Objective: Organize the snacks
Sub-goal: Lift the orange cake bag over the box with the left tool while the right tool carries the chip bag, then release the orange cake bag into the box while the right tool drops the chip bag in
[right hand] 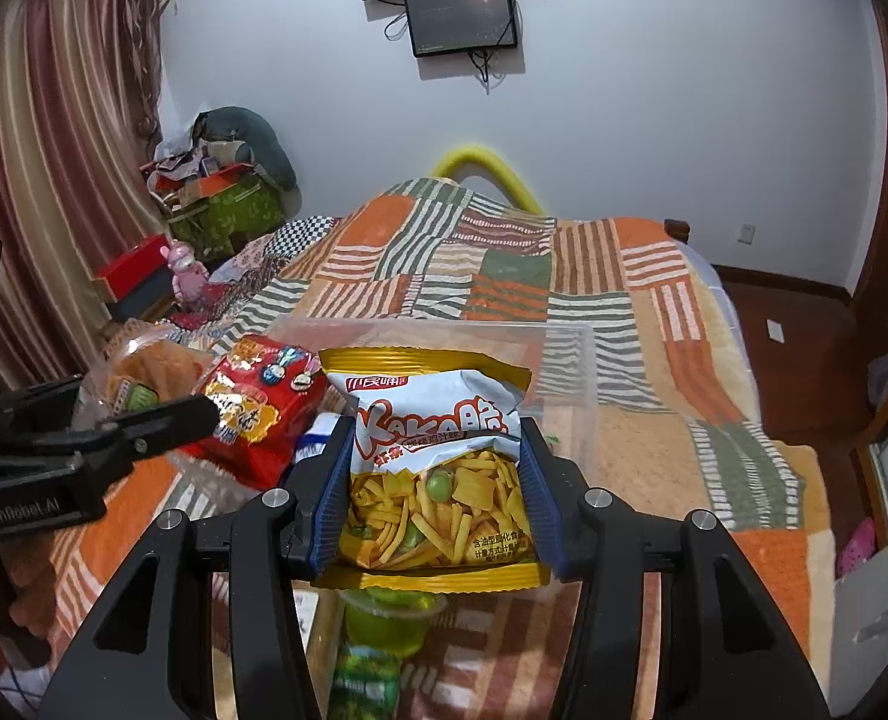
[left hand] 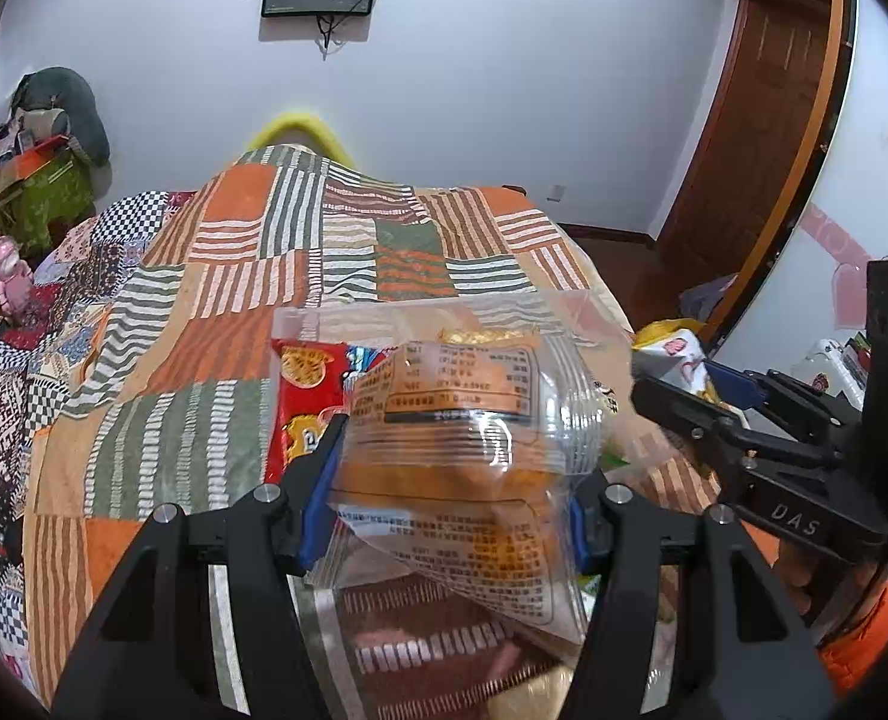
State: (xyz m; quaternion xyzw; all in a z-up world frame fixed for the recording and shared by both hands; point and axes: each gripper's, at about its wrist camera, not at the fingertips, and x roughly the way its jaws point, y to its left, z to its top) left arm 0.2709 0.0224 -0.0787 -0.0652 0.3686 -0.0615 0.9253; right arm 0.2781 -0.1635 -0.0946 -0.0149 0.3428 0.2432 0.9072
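My left gripper [left hand: 450,474] is shut on a clear packet of orange cakes [left hand: 456,426] and holds it above the bed, in front of a clear plastic bin [left hand: 300,318]. A red snack bag [left hand: 306,396] lies in the bin's left part. My right gripper [right hand: 435,480] is shut on a white and yellow Kaka snack bag [right hand: 438,456], held over the near side of the clear bin [right hand: 570,348]. The red bag [right hand: 252,408] lies to its left. The left gripper and its cake packet [right hand: 138,372] show at the left edge there. The right gripper [left hand: 672,396] shows at the right in the left wrist view.
A green jelly cup [right hand: 390,618] and a green packet [right hand: 363,684] lie below the right gripper. The bed carries an orange and green patchwork blanket [left hand: 234,276]. Boxes and a pink toy [right hand: 189,270] stand at the left by the curtain. A wooden door [left hand: 762,120] is at the right.
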